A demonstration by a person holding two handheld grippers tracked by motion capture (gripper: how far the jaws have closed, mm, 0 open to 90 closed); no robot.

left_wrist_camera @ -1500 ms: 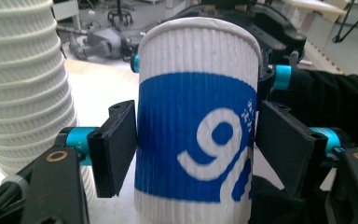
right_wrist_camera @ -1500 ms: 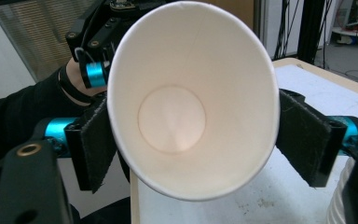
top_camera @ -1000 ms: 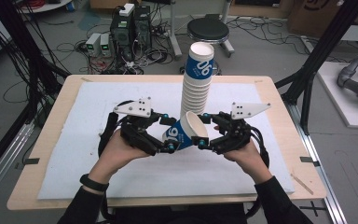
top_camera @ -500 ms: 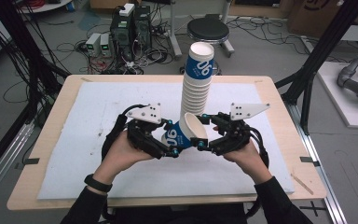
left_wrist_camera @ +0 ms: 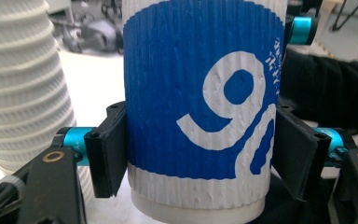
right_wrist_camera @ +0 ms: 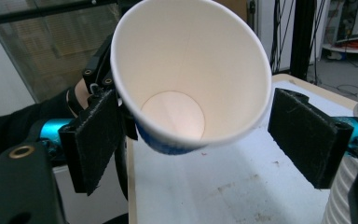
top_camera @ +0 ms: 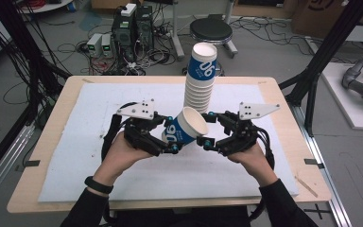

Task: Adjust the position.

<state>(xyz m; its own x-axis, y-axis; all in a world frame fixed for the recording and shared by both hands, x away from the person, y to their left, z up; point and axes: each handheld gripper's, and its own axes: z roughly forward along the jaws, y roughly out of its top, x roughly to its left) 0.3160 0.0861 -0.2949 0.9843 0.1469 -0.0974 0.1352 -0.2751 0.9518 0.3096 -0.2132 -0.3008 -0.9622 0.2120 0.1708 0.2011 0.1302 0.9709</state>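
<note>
- My left gripper [top_camera: 170, 142] pinches the paper cup [top_camera: 185, 131]; in the left gripper view both black pads press flat on the blue ribbed band of the cup [left_wrist_camera: 200, 102], one on each side, low on the body near its base.
- The cup lies tipped on its side in the air above the middle of the worktop [top_camera: 283, 94], its base toward my left hand [top_camera: 123, 156] and its open mouth toward my right.
- My right gripper [top_camera: 207, 130] sits at the cup's rim with its jaws spread; they have just been opening. In the right gripper view the cup [right_wrist_camera: 186, 79] hangs between the pads, and the pad on the right of that picture stands clear of the rim; the other pad is close beside the cup wall, and I cannot tell if it touches.
- That view looks straight into the cup: white inside, round bottom visible.
- Stack of paper cups [top_camera: 199, 80] stands upright just behind the held cup, nearer the far edge of the worktop, at its middle. The top cup carries the same blue band.
- In the left gripper view the ribbed white stack [left_wrist_camera: 23, 84] rises just beside the held cup.
- White sheet [top_camera: 99, 189] covers most of the worktop.
- My right hand [top_camera: 250, 158] sits toward the near edge, right of centre.
</note>
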